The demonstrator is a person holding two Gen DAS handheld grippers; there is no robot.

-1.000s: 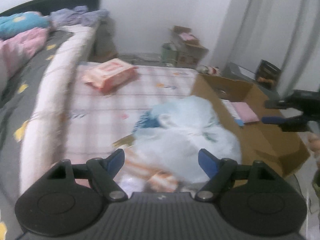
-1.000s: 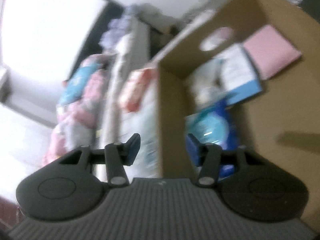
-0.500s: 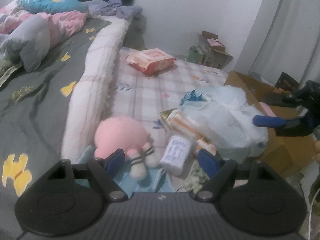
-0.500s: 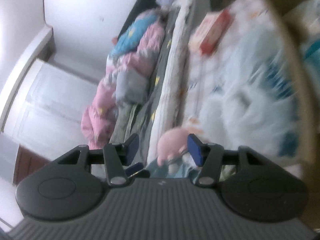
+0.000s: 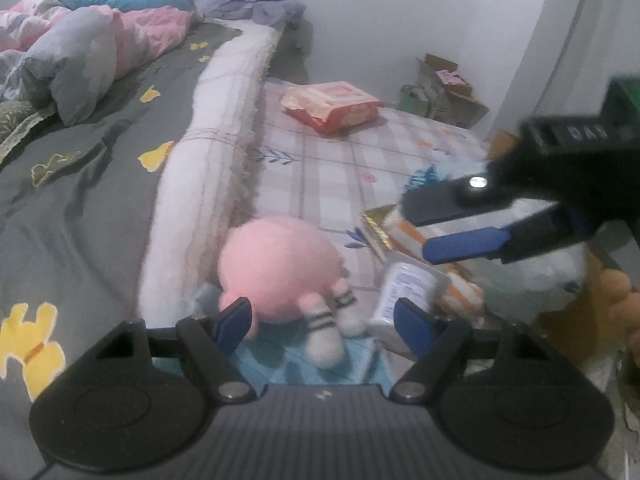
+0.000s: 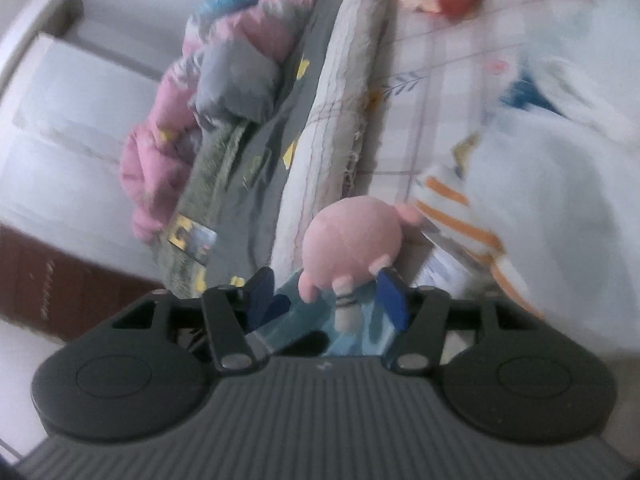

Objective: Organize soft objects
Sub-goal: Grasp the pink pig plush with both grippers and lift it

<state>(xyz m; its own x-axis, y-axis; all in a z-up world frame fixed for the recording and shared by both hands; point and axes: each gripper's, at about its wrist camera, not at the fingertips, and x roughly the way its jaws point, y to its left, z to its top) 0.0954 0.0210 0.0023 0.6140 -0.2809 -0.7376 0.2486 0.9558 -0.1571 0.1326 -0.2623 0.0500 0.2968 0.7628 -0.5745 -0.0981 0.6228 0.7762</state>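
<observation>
Beyond pink plush (image 5: 280,268): wipes pack (image 5: 330,105), left view only.

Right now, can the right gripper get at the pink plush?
Probably yes. The right gripper is empty, its jaws opening, and the pink plush lies just ahead with nothing between. The left gripper crowds the same spot, though.
</observation>
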